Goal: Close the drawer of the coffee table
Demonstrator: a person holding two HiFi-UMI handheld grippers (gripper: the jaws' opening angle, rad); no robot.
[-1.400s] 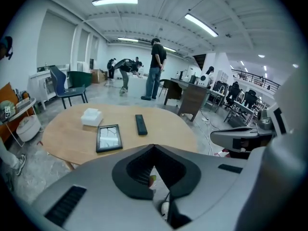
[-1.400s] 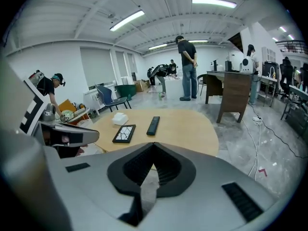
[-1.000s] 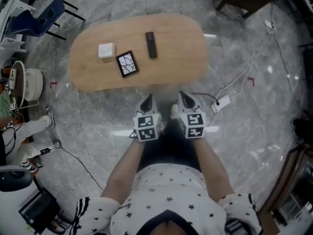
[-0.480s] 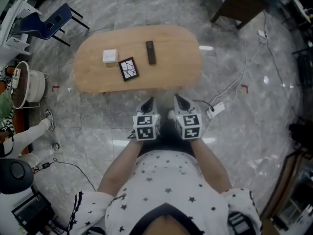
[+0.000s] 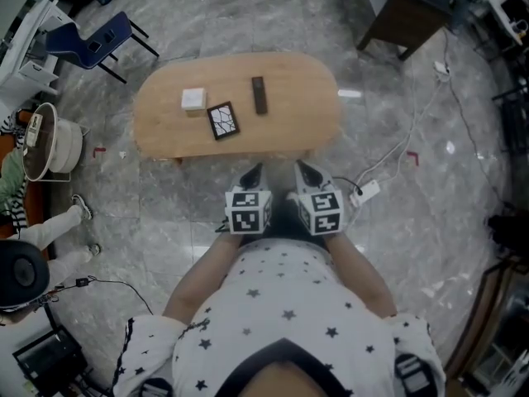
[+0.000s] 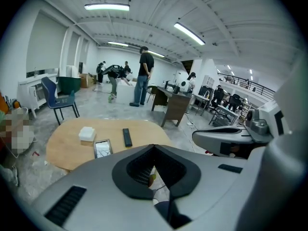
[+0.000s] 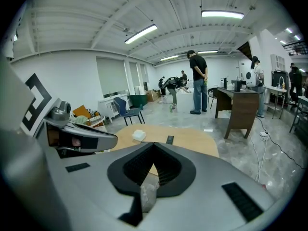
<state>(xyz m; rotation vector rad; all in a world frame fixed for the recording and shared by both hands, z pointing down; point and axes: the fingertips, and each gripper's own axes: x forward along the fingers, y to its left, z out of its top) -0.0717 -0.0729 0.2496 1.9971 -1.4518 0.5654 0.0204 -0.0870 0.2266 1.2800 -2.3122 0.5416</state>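
The oval wooden coffee table (image 5: 302, 114) stands on the marble floor ahead of me. No drawer sticks out from its near edge, and its front face is hidden from above. A white box (image 5: 193, 99), a black-framed panel (image 5: 223, 120) and a dark remote (image 5: 259, 95) lie on top. My left gripper (image 5: 252, 170) and right gripper (image 5: 302, 169) hang side by side close to my body, short of the table and touching nothing. Both are shut and empty. The left gripper view shows its jaws (image 6: 154, 148) pressed together above the table (image 6: 67, 146); so does the right gripper view (image 7: 154, 146).
A blue chair (image 5: 91, 38) stands beyond the table's left end and a dark wooden desk (image 5: 409, 15) at the back right. A power strip with cables (image 5: 364, 192) lies on the floor right of my grippers. A seated person's legs (image 5: 50, 222) are at left. People stand far off (image 6: 143, 76).
Both grippers have risen together, staying shut, with my body straightening up. The table now looks smaller and farther below in the head view.
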